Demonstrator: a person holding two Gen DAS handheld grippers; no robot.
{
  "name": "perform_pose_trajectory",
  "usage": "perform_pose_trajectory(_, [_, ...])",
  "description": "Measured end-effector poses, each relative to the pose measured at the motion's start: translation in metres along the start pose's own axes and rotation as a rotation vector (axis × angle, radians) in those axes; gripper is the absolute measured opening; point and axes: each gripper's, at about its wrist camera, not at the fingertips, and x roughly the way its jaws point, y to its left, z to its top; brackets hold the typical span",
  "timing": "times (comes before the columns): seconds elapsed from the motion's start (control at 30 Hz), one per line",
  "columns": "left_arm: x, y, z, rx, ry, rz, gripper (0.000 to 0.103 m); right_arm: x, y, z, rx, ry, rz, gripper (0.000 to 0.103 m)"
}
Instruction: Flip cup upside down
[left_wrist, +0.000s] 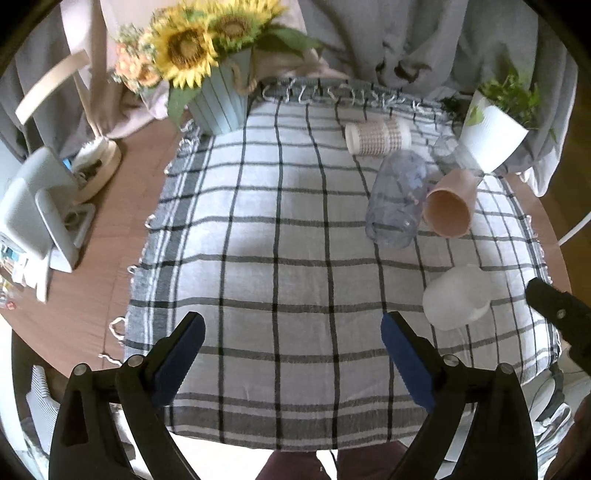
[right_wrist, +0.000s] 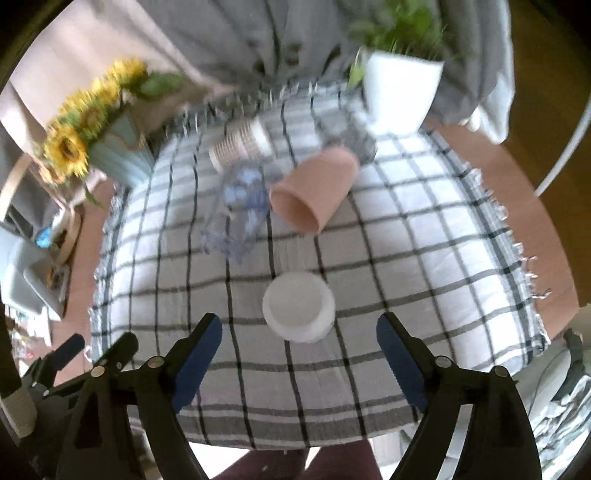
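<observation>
A white cup (right_wrist: 298, 307) stands upside down on the checked cloth (right_wrist: 406, 258), just ahead of my open, empty right gripper (right_wrist: 299, 354); it also shows in the left wrist view (left_wrist: 456, 295). A pink cup (right_wrist: 314, 188) (left_wrist: 450, 199), a clear bluish cup (right_wrist: 240, 210) (left_wrist: 397, 197) and a ribbed beige-and-white cup (right_wrist: 240, 146) (left_wrist: 376, 137) lie on their sides farther back. My left gripper (left_wrist: 293, 354) is open and empty over bare cloth (left_wrist: 277, 240), left of the white cup. The right gripper's finger (left_wrist: 561, 317) shows at the right edge.
A pale blue pot of sunflowers (left_wrist: 218, 107) (right_wrist: 118, 155) stands at the cloth's back left. A white plant pot (left_wrist: 493, 136) (right_wrist: 399, 92) stands at the back right. A grey device (left_wrist: 37, 214) and a lamp base (left_wrist: 96, 170) sit on the wooden table at left.
</observation>
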Motion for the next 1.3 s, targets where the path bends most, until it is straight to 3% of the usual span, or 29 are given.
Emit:
perform_pose_trajectory(0.17, [-0.027,0.005,-0.003,0.002,-0.055,0.001,0.102,-0.042,0.002,-0.011,0.015,-0.134,-0.013,0.089])
perform_pose_trajectory(0.43, [-0.054,0.007,-0.011,0.026,-0.089,-0.011,0.102,-0.085,0.007,-0.032,0.020,-0.262,-0.026,0.092])
perform_pose_trajectory(0.73, [-0.069,0.014,-0.028,0.011,-0.091,-0.001,0.102,-0.096,0.016,-0.054,-0.013,-0.257,-0.013,0.092])
perform_pose_trajectory(1.3, [-0.078,0.022,-0.031,-0.003,-0.117,0.001,0.102,-0.107,0.022,-0.061,-0.014,-0.287,-0.020,0.095])
